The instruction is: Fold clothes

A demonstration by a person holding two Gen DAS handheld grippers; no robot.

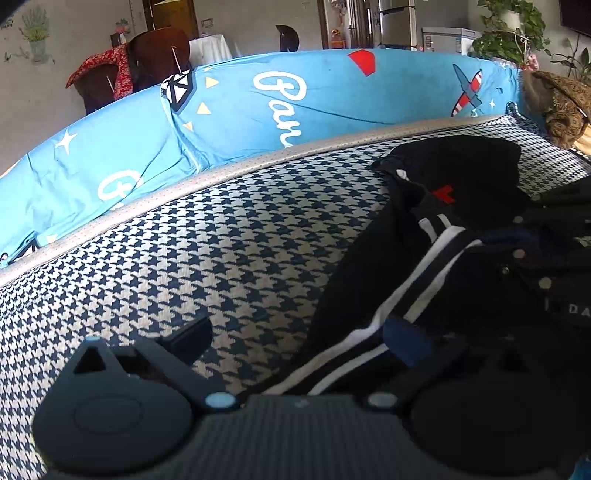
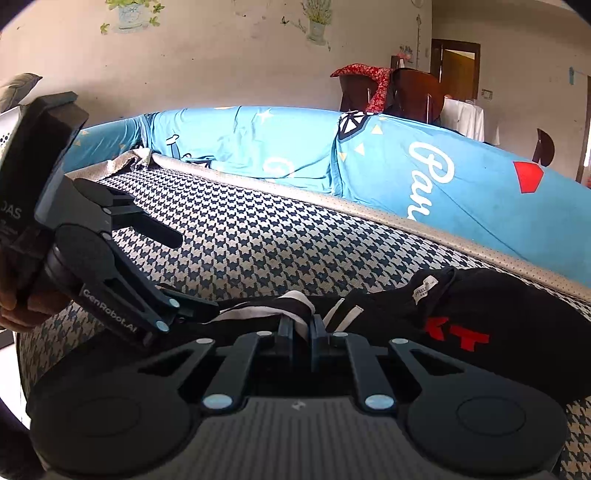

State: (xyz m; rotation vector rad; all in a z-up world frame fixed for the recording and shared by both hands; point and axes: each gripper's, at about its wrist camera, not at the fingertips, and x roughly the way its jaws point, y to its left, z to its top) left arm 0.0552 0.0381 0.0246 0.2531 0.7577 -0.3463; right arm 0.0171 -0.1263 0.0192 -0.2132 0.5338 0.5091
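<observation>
A black garment (image 2: pixel 517 321) with white stripes (image 1: pixel 424 288) and a red mark (image 2: pixel 461 334) lies crumpled on the houndstooth sofa seat (image 1: pixel 184 240). My right gripper (image 2: pixel 303 326) is shut on a bunched fold of it, with black and white-striped cloth pinched between the fingers. My left gripper (image 1: pixel 299 336) is open wide. Its right finger (image 1: pixel 404 341) rests against the striped part of the black garment (image 1: pixel 461 173), and its left finger (image 1: pixel 192 334) is over bare seat. In the right wrist view the left gripper (image 2: pixel 195 271) stands to the left, its lower fingertip at the garment's edge.
A blue printed cover (image 1: pixel 258 110) drapes the sofa back behind a grey piped edge (image 1: pixel 221 173). A brown patterned cloth (image 1: pixel 565 107) sits at the far right. Behind the sofa are wooden chairs (image 1: pixel 159 55) with a red cloth, and a plant (image 1: pixel 509 33). A hand (image 2: pixel 11 306) holds the left gripper.
</observation>
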